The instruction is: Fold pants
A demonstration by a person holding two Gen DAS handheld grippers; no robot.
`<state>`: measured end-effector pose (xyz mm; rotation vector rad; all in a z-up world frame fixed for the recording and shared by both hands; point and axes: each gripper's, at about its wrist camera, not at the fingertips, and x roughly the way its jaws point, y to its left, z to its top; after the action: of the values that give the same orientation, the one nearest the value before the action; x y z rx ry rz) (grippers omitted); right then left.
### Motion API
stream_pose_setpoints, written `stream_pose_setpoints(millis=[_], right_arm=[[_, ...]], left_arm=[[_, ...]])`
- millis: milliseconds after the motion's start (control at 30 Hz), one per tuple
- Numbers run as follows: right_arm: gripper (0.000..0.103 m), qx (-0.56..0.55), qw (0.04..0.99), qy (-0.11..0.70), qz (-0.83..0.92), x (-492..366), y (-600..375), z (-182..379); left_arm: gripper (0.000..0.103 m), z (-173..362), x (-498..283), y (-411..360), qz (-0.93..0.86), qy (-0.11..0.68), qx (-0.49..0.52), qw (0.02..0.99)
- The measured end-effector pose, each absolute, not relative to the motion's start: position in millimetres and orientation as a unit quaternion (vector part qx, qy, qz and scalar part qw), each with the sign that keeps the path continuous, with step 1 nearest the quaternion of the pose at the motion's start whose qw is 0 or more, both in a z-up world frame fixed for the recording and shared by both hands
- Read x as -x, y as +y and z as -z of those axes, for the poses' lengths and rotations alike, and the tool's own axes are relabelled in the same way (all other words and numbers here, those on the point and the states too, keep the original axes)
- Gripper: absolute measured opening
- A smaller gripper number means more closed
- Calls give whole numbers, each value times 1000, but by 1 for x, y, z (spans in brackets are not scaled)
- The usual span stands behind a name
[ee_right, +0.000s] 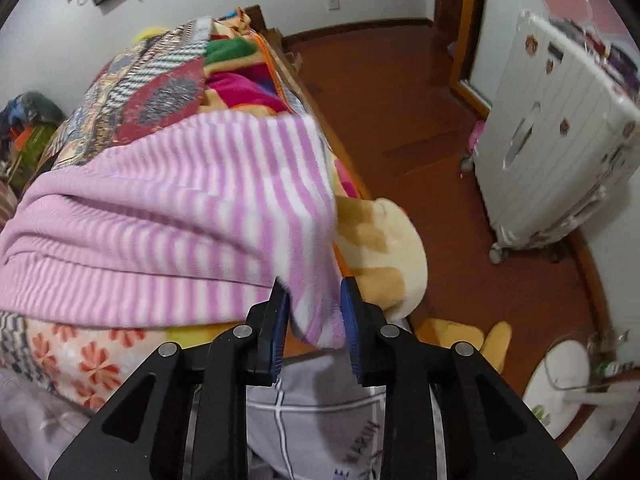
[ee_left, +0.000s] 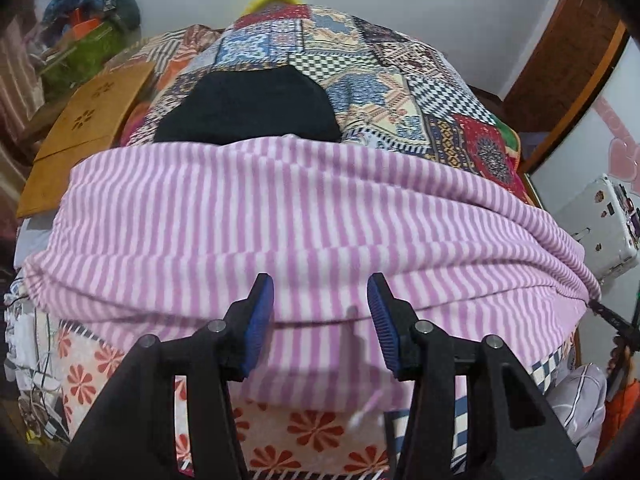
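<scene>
The pink-and-white striped pants [ee_left: 304, 216] lie spread across the bed, folded in layers; they also show in the right wrist view [ee_right: 160, 216]. My left gripper [ee_left: 320, 300] is open and empty, its blue pads [ee_left: 262, 312] just above the near edge of the pants. My right gripper [ee_right: 314, 300] is open, with the right-hand end of the pants hanging between its blue pads [ee_right: 352, 312], which do not press it. A drawstring end [ee_left: 366, 410] dangles at the front.
A patchwork quilt [ee_left: 360, 64] covers the bed, with a black garment [ee_left: 248, 108] behind the pants. A wooden board [ee_left: 80, 128] lies at left. A plush toy [ee_right: 384, 248] sits at the bed's edge. A white suitcase [ee_right: 552, 140] and fan [ee_right: 560, 392] stand on the red floor.
</scene>
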<state>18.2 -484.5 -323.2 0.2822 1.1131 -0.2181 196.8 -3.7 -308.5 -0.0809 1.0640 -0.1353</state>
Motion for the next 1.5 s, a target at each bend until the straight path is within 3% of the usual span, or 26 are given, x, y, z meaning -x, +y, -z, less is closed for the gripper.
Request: stream_pose_setpoints(millis=[167, 300, 700, 1100, 1133, 1233, 1333, 1500], right_arm=[[32, -102, 866, 487, 54, -27, -447, 282], [33, -73, 878, 473, -21, -54, -397, 270], [33, -22, 849, 480, -221, -107, -262, 282], [33, 45, 821, 502, -268, -131, -208, 299], [33, 48, 822, 501, -266, -133, -207, 300], [33, 54, 822, 500, -268, -138, -208, 304], [32, 64, 824, 495, -269, -142, -204, 304], [11, 73, 830, 484, -267, -144, -200, 303]], left_arm=[[51, 317, -186, 11, 55, 515, 44, 854], [51, 328, -179, 9, 66, 527, 41, 846], [51, 355, -173, -22, 36, 518, -43, 854], [51, 367, -198, -44, 32, 489, -127, 862], [49, 366, -199, -44, 35, 488, -123, 863], [26, 367, -209, -42, 55, 495, -95, 862], [15, 368, -215, -39, 61, 497, -80, 862], [6, 363, -216, -34, 70, 489, -58, 868]])
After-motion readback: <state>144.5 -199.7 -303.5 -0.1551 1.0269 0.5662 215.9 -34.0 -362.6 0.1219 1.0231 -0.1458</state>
